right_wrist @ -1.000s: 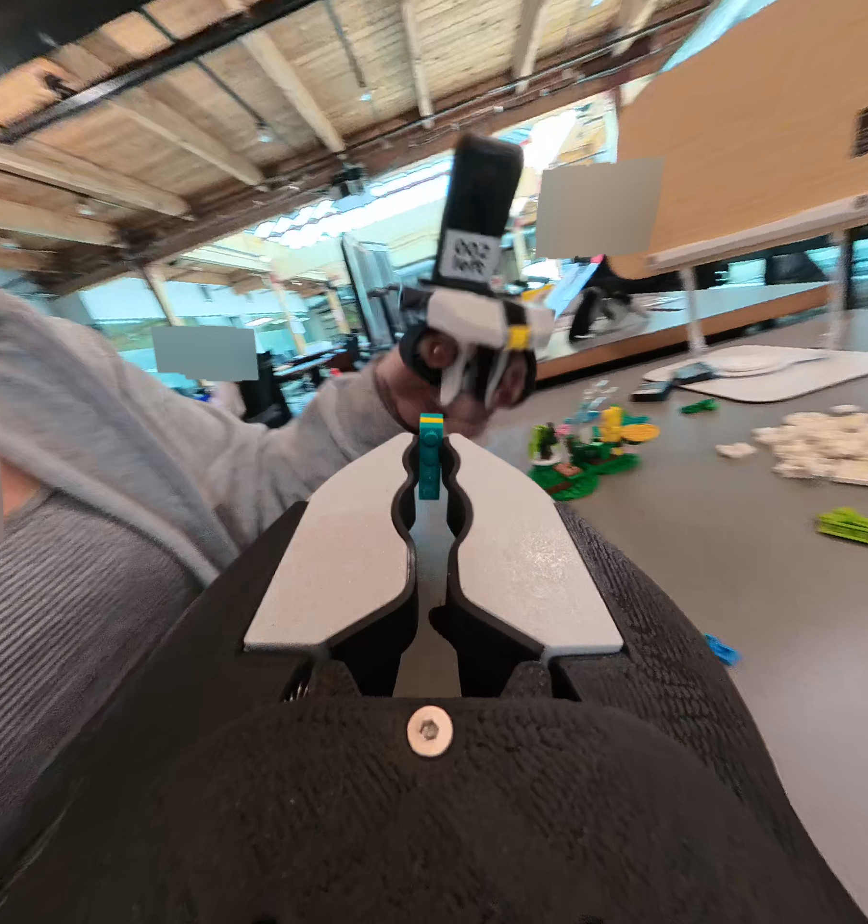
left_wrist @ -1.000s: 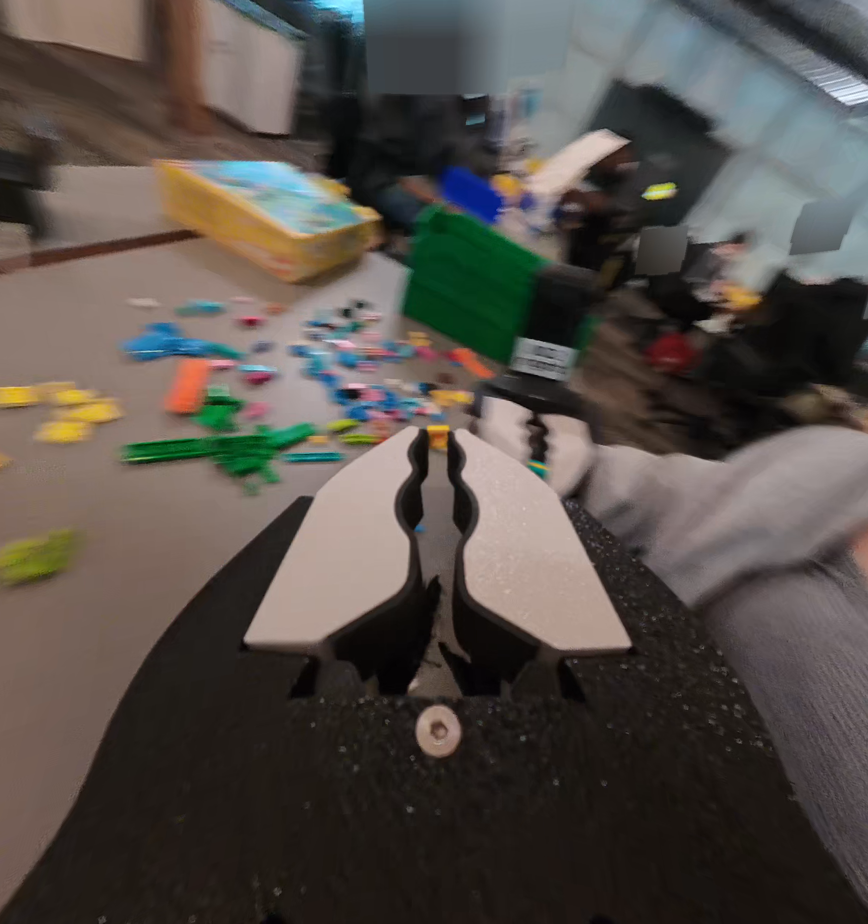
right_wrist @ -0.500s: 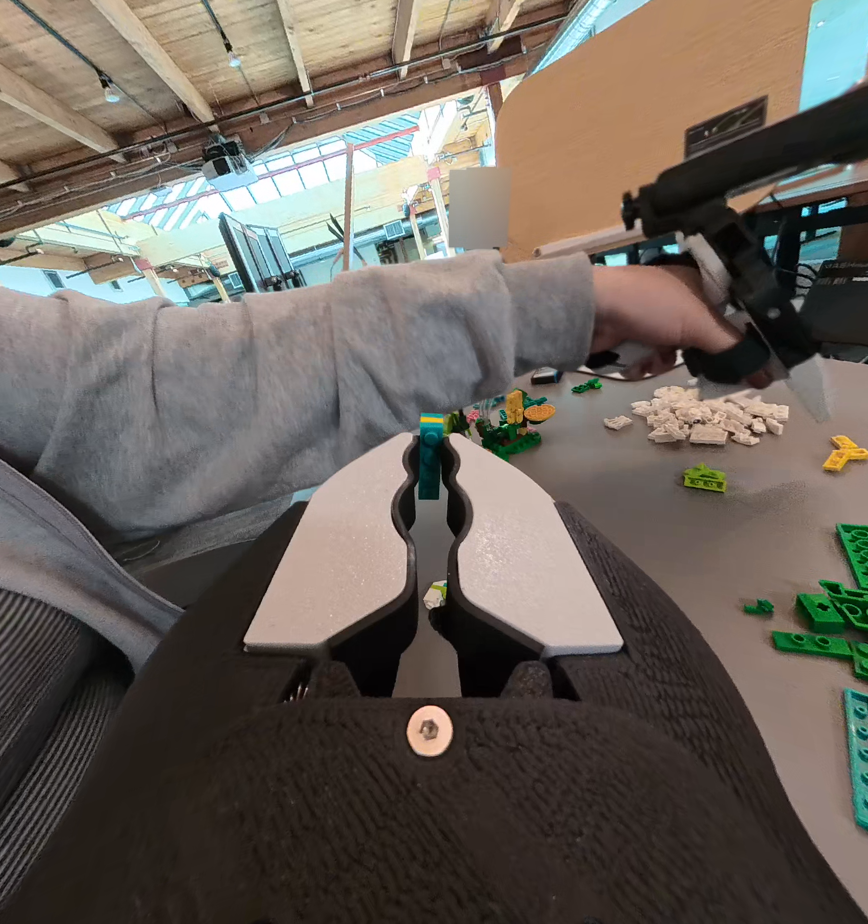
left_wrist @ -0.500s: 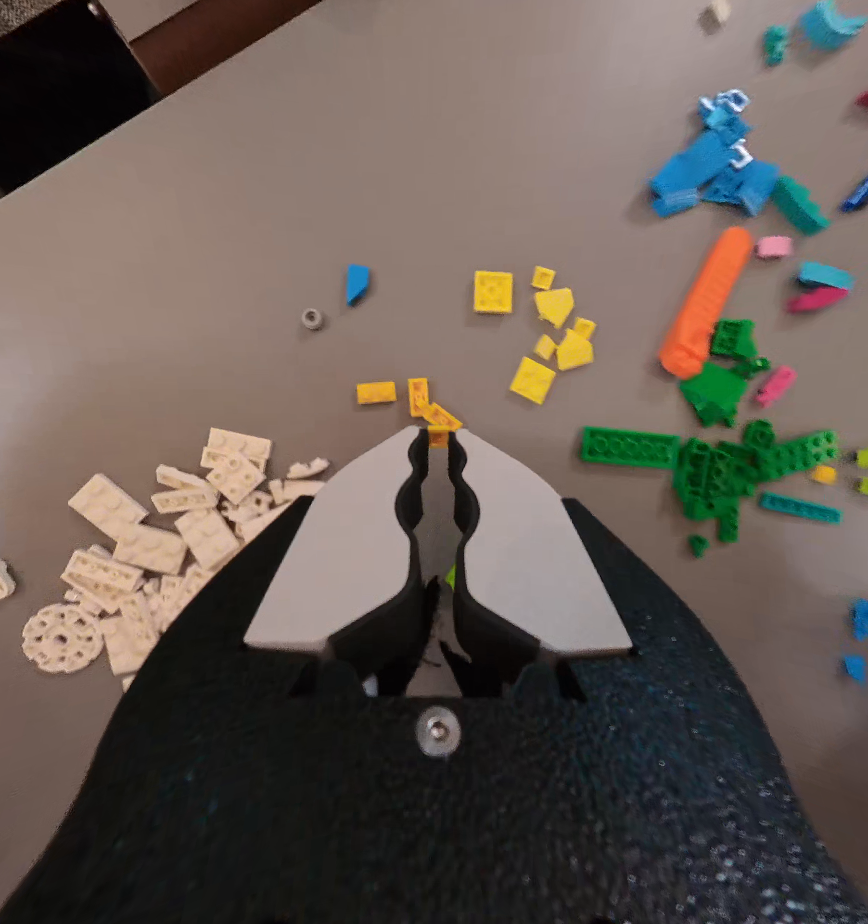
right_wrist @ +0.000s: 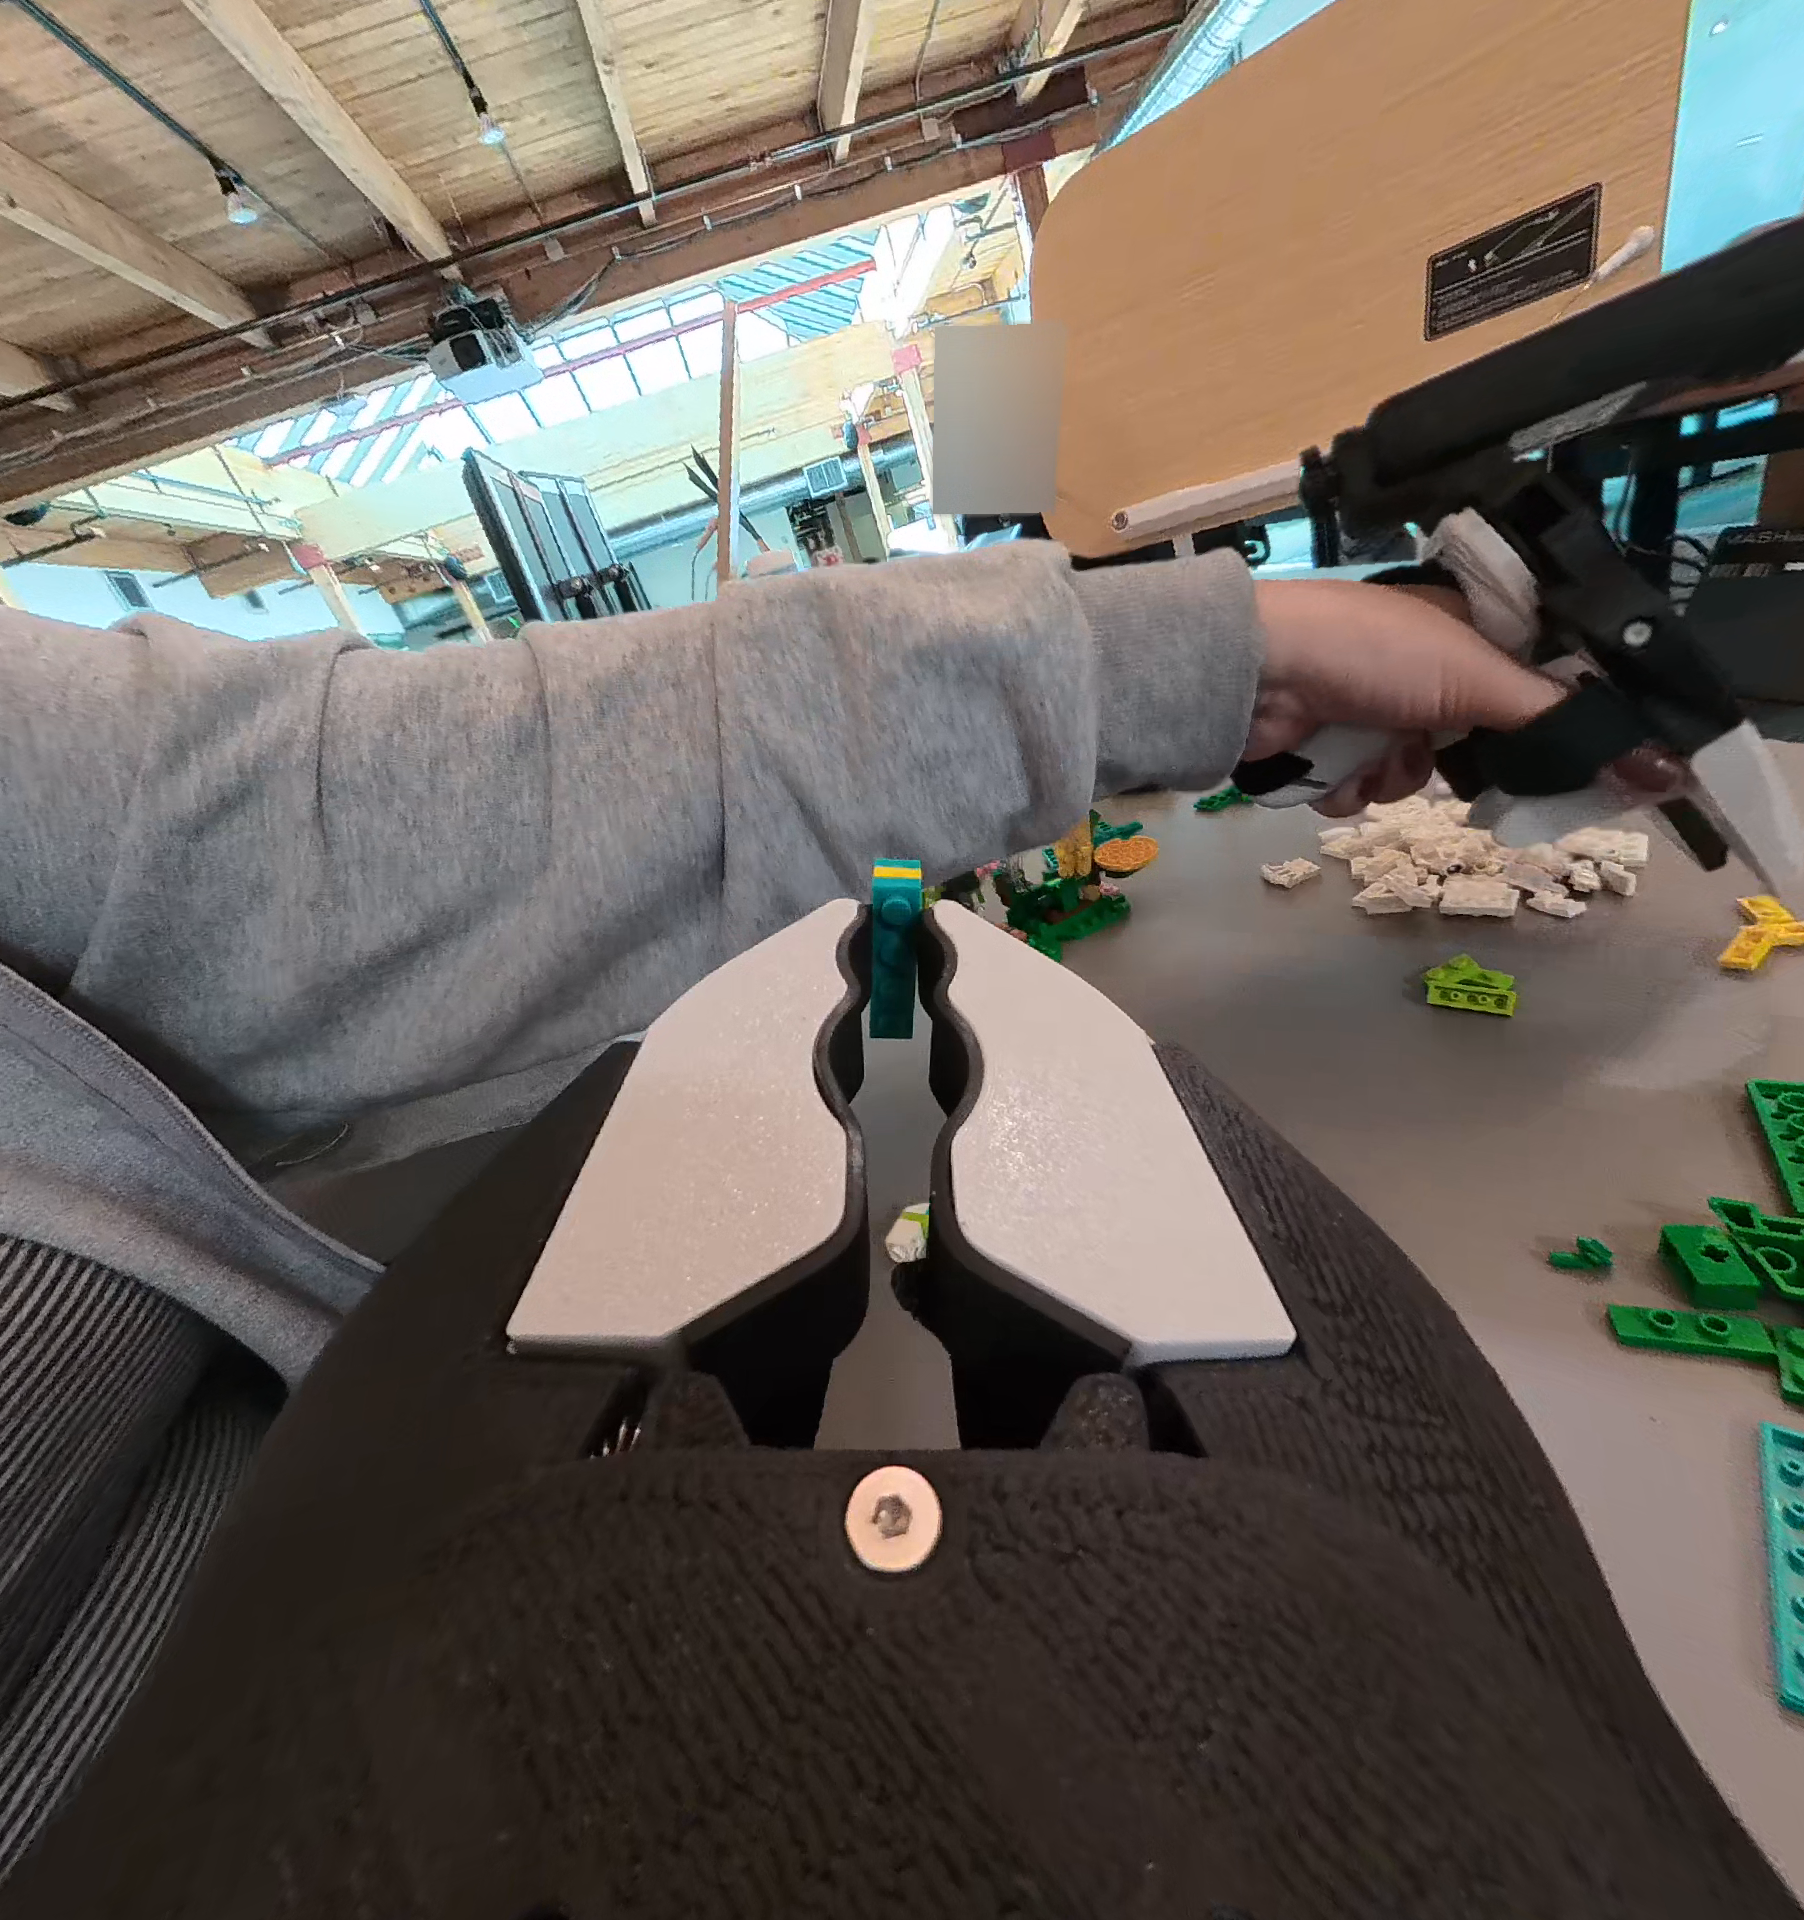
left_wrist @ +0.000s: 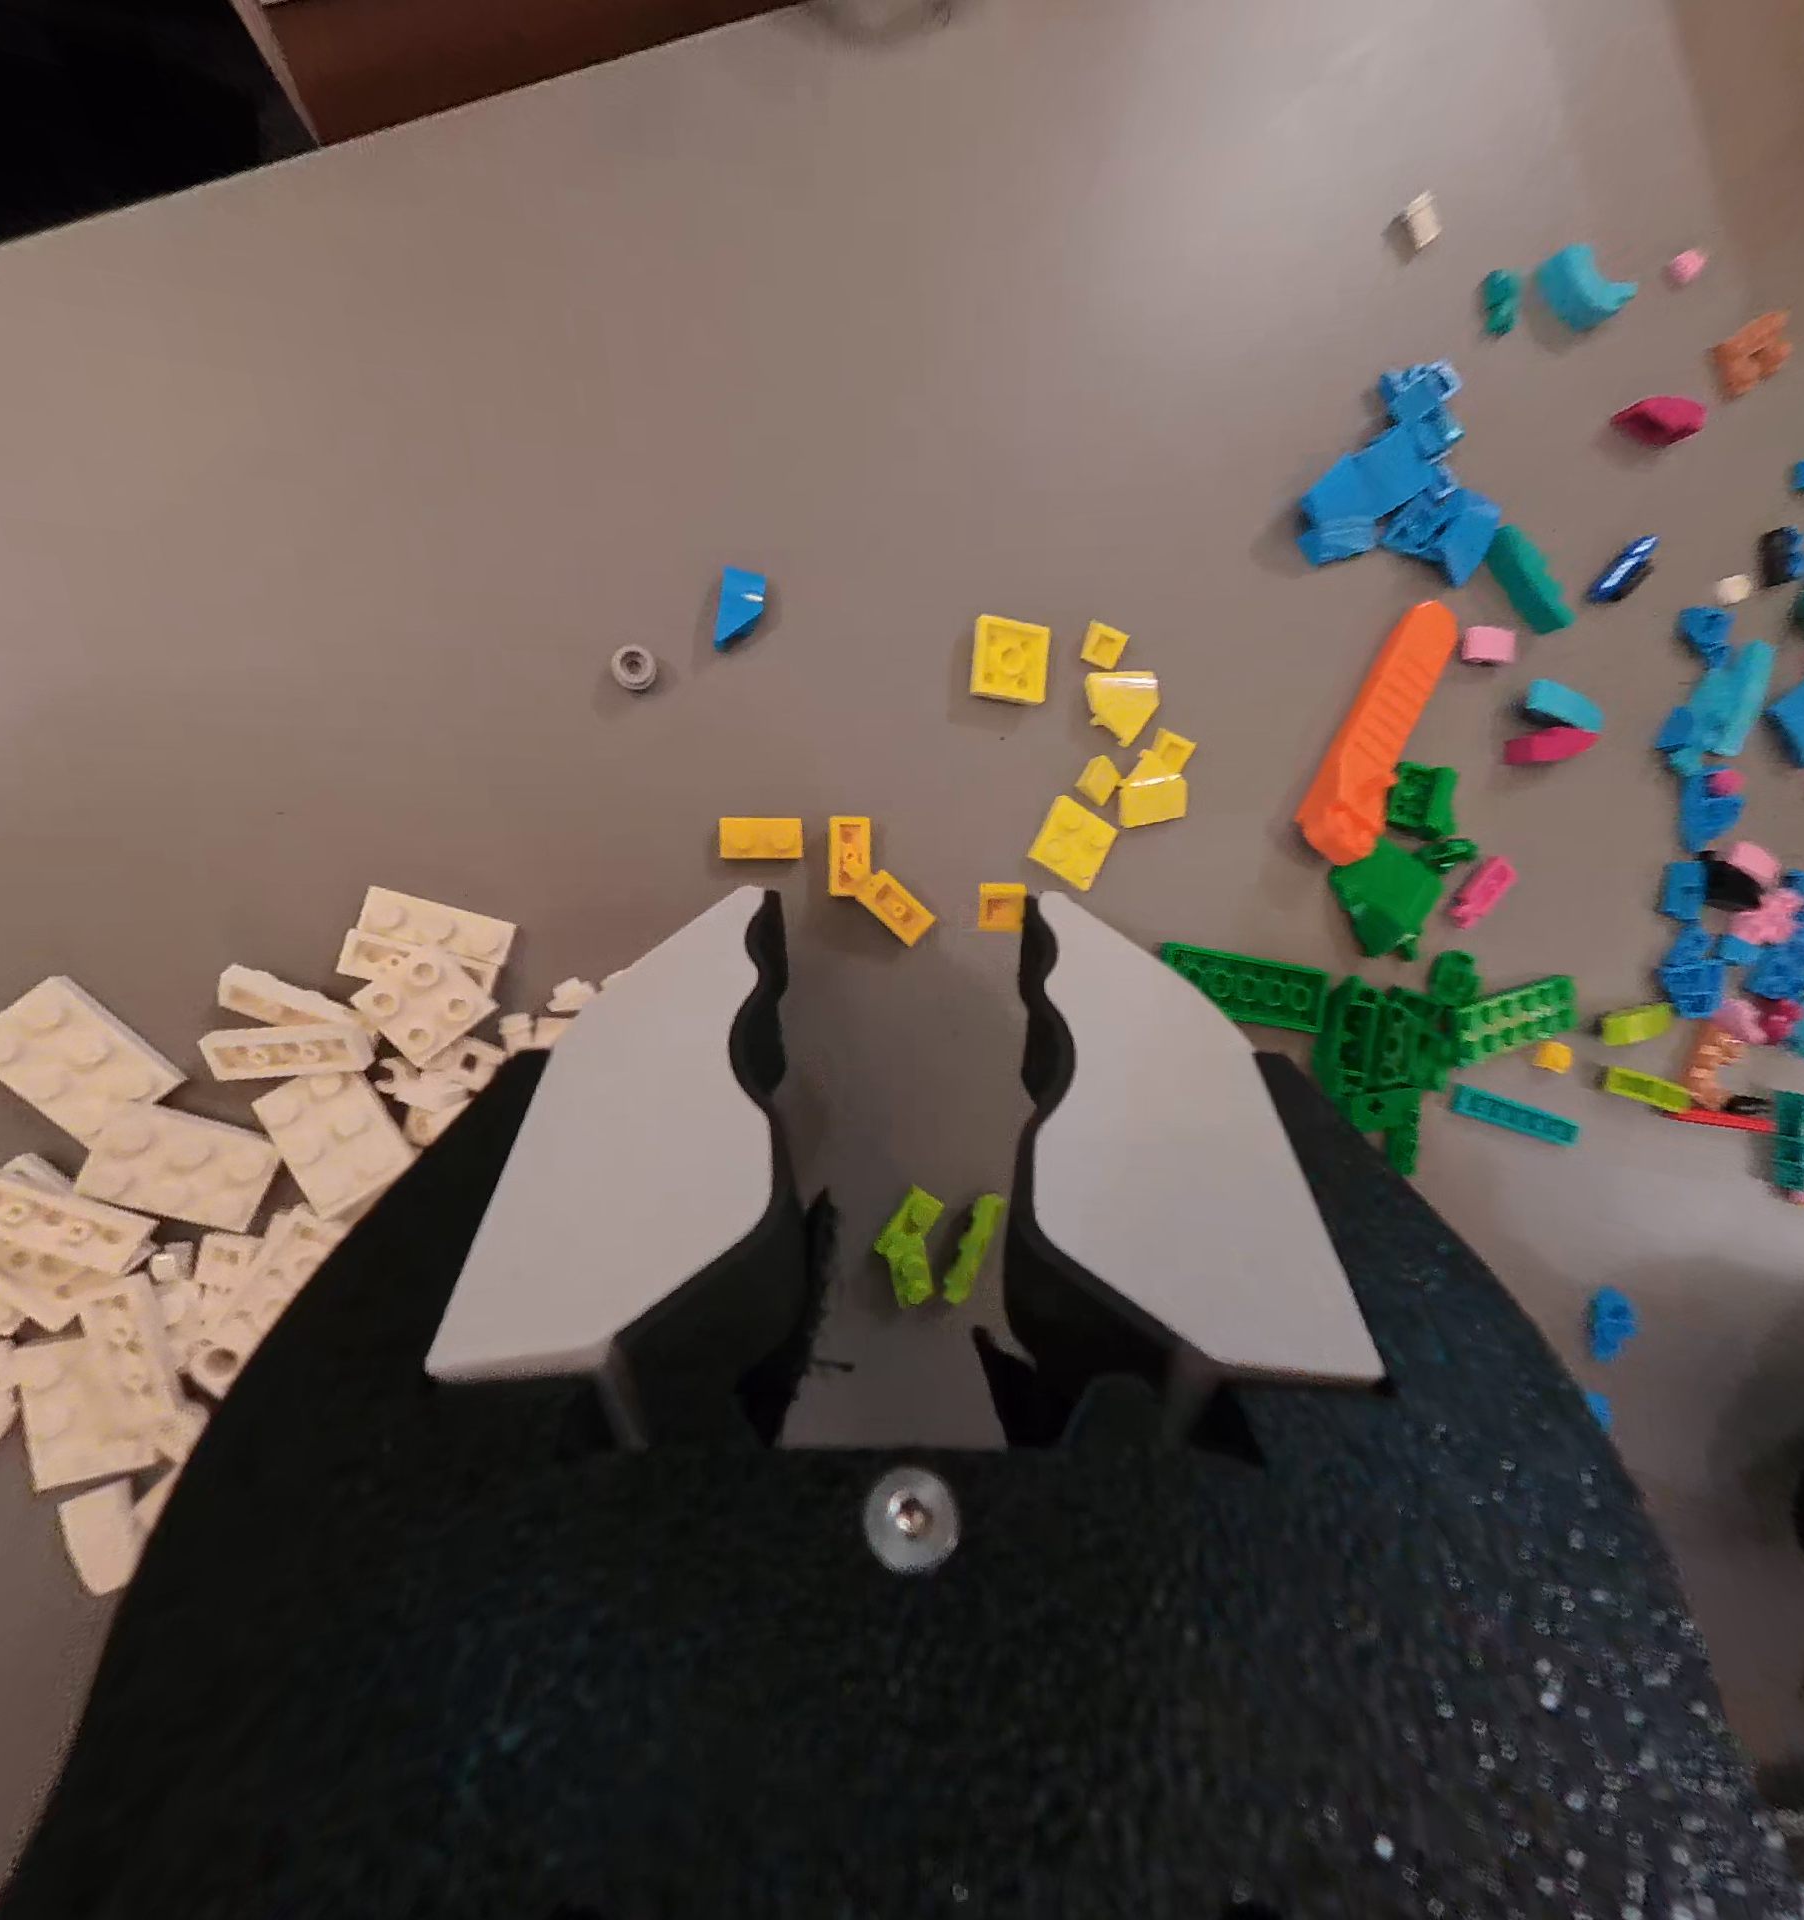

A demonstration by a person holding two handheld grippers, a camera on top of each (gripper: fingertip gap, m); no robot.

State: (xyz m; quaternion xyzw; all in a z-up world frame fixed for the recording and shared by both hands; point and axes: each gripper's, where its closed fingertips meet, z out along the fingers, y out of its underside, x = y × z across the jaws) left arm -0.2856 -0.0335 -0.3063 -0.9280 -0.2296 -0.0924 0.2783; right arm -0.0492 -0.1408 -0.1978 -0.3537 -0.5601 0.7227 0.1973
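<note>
The white brick pile point(left_wrist: 139, 1143) runs off the left edge and under the claw body.

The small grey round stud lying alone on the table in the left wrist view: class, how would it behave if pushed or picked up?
The grey round stud looks tiny and flat, so probably light and hard to pinch. Lying flat, it should slide; tipped on edge, its round rim might roll.

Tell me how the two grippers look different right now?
The left gripper has its jaws spread wide with nothing between them; the right gripper has its jaws closed on a teal brick.
The left gripper points down at the table, over yellow bricks; the right gripper is raised, pointing across the table towards a grey sleeve.
Both have pale fingers on black bodies.
</note>
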